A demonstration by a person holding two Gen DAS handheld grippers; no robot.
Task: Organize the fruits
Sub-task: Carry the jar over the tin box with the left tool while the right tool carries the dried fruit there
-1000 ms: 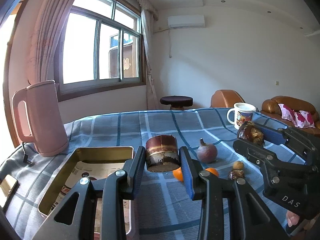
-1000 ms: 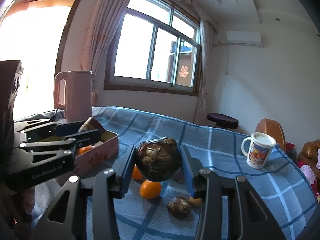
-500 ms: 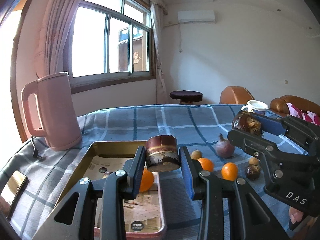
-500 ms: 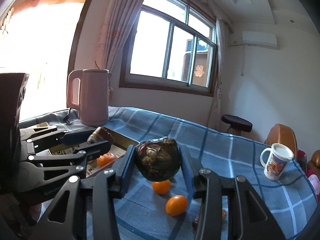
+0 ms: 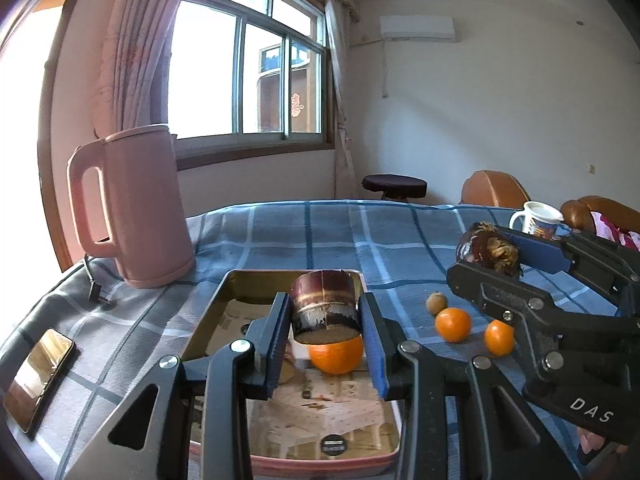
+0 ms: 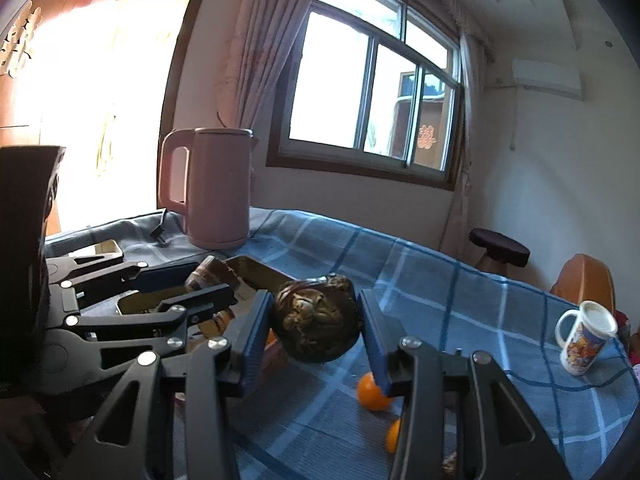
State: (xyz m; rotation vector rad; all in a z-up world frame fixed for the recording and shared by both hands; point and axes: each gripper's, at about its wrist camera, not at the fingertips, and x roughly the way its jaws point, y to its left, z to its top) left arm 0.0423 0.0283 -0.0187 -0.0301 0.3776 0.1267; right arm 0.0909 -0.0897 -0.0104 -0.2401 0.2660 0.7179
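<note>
My left gripper (image 5: 325, 312) is shut on a short purple sugarcane piece (image 5: 323, 304), held above the rectangular tin tray (image 5: 224, 300). One orange (image 5: 336, 354) lies in the tray just below it. My right gripper (image 6: 316, 322) is shut on a dark, wrinkled round fruit (image 6: 316, 326); it also shows at the right of the left wrist view, the fruit (image 5: 488, 250) clamped between its blue pads. Two loose oranges (image 5: 453, 324) (image 5: 499, 337) and a small brown fruit (image 5: 436, 303) lie on the blue checked cloth (image 5: 400, 232) right of the tray.
A pink kettle (image 5: 132, 208) with its cord stands behind the tray at the left. A phone (image 5: 38, 376) lies near the left table edge. A printed mug (image 6: 586, 336) stands far right. A stool (image 5: 394, 182) and brown sofa (image 5: 496, 188) are beyond the table.
Both grippers have swung left with their fruits. The left one, once over the cloth right of the tray, now hangs over the tray and its orange; the mug and loose oranges slid right.
</note>
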